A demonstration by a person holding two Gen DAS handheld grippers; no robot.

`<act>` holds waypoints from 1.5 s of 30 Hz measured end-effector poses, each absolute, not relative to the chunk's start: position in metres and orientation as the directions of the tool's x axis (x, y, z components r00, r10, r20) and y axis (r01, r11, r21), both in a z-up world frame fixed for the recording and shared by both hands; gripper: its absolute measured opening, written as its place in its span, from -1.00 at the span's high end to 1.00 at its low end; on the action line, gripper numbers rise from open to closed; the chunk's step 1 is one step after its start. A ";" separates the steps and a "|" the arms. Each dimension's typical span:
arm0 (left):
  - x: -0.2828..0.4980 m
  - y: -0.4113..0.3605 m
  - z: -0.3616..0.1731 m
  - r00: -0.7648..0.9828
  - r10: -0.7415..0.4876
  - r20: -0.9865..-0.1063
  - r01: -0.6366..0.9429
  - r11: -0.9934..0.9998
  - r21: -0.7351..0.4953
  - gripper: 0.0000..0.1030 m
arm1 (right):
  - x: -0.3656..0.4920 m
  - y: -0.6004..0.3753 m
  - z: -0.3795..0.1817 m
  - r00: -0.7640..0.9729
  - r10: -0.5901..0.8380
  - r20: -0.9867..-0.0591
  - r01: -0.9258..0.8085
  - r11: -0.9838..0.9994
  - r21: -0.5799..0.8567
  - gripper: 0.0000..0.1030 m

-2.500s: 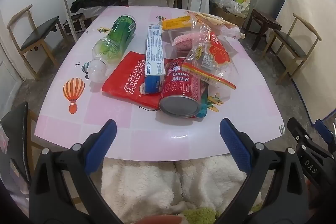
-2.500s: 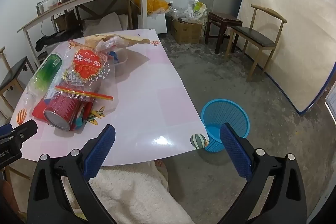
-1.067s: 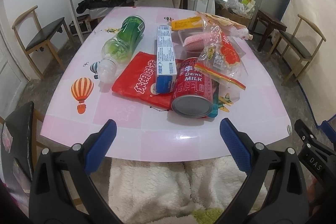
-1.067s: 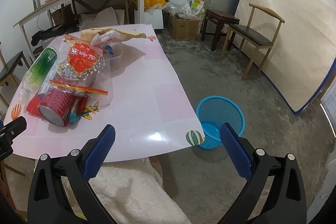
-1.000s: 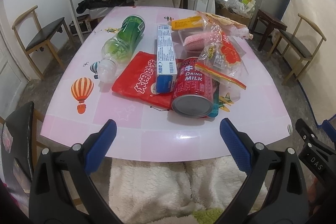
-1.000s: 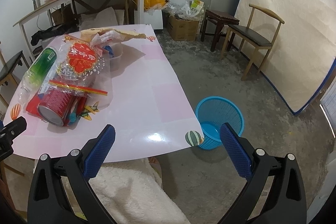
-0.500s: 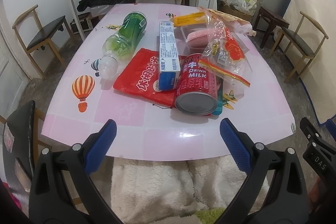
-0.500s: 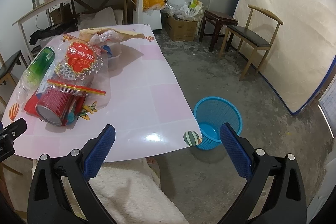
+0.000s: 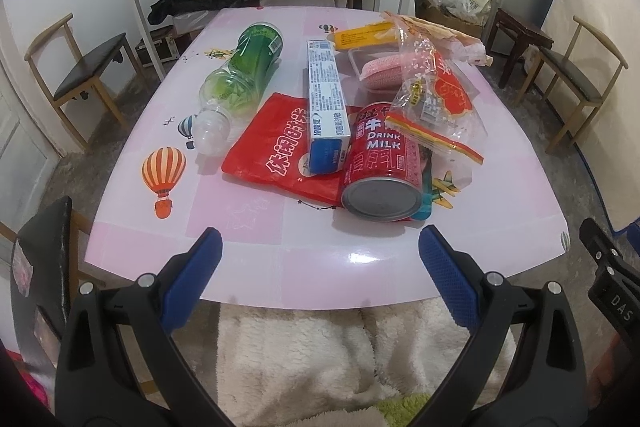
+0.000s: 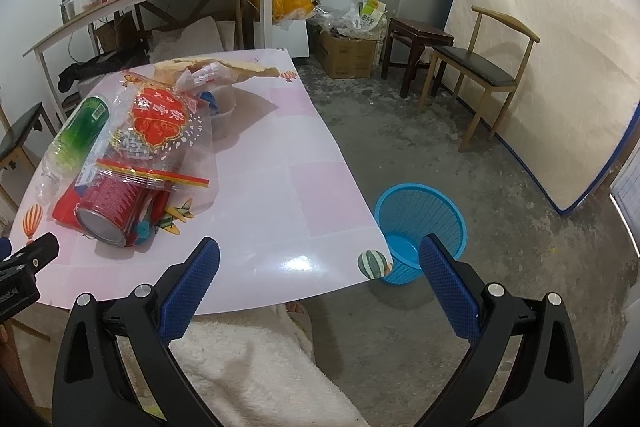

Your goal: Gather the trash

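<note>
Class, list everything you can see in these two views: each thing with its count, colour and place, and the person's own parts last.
Pink table: one, centre.
Red milk can: one, on its side at the near edge of the pile.
Flat red snack pouch: one, under the box and the can.
White-and-blue carton box: one, lying on the pouch.
Green-labelled clear plastic bottle: one, on its side, left of the pile.
Clear bag with red print: one, draped over the can.
Yellow packet: one, far side.
Blue mesh waste basket: one, on the floor beside the table's right edge.
Wooden chair with dark seat: one, by the right wall.
Left hand-held gripper: open, empty.
Right hand-held gripper: open, empty.
</note>
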State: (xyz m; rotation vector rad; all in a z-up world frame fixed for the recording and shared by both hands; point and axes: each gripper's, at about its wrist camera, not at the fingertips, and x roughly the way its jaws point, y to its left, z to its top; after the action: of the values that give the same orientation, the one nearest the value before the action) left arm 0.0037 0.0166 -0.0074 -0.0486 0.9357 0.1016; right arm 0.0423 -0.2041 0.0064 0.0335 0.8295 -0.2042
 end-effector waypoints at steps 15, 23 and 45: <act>-0.006 0.033 0.014 0.632 0.107 -0.768 -0.137 0.990 0.025 -0.84 | 0.039 -0.203 0.033 0.712 -0.108 -0.694 0.140 0.990 -0.010 -0.88; 0.005 0.056 0.018 0.630 0.142 -0.763 -0.176 0.984 0.038 -0.84 | 0.073 -0.199 0.043 0.705 -0.125 -0.698 0.100 0.992 -0.077 -0.88; 0.083 0.063 0.018 0.755 -0.148 -0.639 0.047 0.984 -0.173 -0.84 | 0.335 -0.178 0.080 0.371 0.456 -0.809 -0.387 0.868 0.311 -0.88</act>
State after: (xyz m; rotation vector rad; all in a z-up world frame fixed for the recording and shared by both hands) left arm 0.0829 0.0632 0.0184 -0.1494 0.7081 -0.1071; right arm 0.3347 -0.1781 0.0798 0.0727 1.0611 0.5409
